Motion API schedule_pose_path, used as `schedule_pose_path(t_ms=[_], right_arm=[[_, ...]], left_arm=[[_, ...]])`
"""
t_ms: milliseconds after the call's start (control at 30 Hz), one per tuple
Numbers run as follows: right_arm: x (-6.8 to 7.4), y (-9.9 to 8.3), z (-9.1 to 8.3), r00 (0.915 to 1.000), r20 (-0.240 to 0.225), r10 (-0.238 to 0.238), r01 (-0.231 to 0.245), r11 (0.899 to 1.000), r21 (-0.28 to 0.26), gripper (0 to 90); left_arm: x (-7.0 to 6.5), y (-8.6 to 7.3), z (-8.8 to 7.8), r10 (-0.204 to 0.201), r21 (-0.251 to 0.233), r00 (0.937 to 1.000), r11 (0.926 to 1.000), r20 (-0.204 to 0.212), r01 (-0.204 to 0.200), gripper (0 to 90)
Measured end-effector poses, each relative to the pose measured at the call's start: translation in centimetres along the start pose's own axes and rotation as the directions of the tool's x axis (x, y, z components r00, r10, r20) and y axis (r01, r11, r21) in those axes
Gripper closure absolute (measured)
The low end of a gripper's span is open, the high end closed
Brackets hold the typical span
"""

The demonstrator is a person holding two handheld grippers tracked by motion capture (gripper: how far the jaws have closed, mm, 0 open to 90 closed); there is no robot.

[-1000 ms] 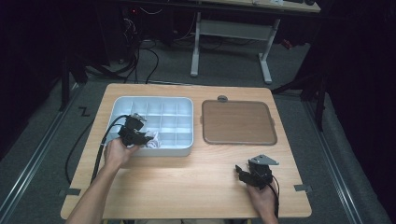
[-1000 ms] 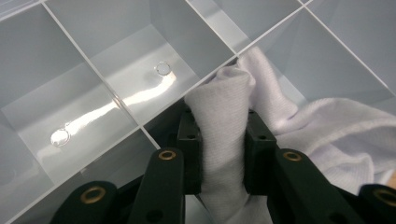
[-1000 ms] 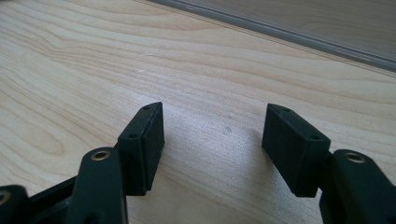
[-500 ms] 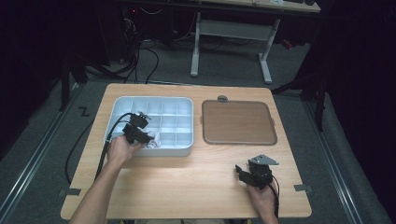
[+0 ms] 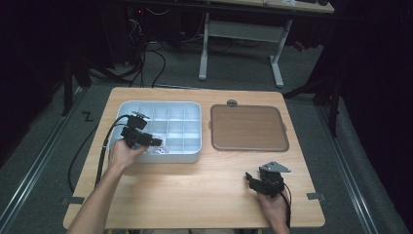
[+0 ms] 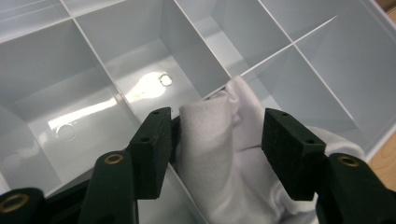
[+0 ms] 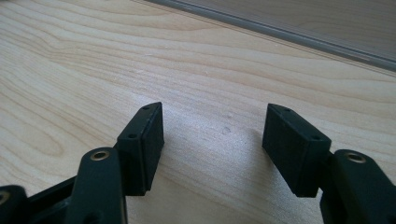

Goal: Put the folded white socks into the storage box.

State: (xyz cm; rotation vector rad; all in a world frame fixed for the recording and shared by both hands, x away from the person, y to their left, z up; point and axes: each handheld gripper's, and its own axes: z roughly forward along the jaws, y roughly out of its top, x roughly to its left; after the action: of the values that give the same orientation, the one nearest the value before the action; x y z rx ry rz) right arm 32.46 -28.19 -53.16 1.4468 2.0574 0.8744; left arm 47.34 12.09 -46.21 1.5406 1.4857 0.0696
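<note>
Left claw [image 5: 155, 143] sits over the front row of the grey divided tray [image 5: 192, 157], at roughly 9 o'clock on the surface [image 5: 195, 190] in the high view. Its jaws have just been opening and now stand wide. The white cloth [image 6: 219, 154] still lies between them in the left gripper view: the left pad is touching or nearly touching the fold, while the right pad stands clearly apart, so no squeeze on it, reads as released. The cloth is bunched in a front-row compartment, draped against a divider wall, a corner of it poking up toward 12 o'clock from the claw. Its long axis runs roughly along the claw's pointing direction, not across the jaws. In the high view the cloth [image 5: 158, 149] shows just beside the claw tip, near the tray's front wall.

Brown lid or mat [image 5: 248, 127] lies flat at the tray's 3 o'clock, close by but apart.

Right claw [image 5: 252, 181] rests near the 5 o'clock corner of the surface, jaws wide apart, nothing between them, bare wood under them in the right gripper view [image 7: 212, 135]. It is well apart from the tray.

Judgement: the left hand [image 5: 124, 155] is far nearer the cloth; any regrasp or tucking falls to it, approaching along the fold toward 12 o'clock.
</note>
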Motion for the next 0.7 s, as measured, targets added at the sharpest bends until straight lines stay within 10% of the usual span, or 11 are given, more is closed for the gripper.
schedule_pose_path(t_ms=[433,700], right_arm=[[0.0,0.0,0.0,1.0000,0.000,-0.001,0.001,1.000,0.000,39.0],[0.0,0.0,0.0,1.0000,0.002,0.000,0.000,1.000,0.000,39.0]], left_arm=[[-2.0,-1.4,-1.1,0.042,-0.049,0.9975,0.9980,0.057,-0.039,29.1],[-1.5,-2.3,-0.3,0.101,-0.024,0.9941,0.9945,-0.039,-0.102,36.9]])
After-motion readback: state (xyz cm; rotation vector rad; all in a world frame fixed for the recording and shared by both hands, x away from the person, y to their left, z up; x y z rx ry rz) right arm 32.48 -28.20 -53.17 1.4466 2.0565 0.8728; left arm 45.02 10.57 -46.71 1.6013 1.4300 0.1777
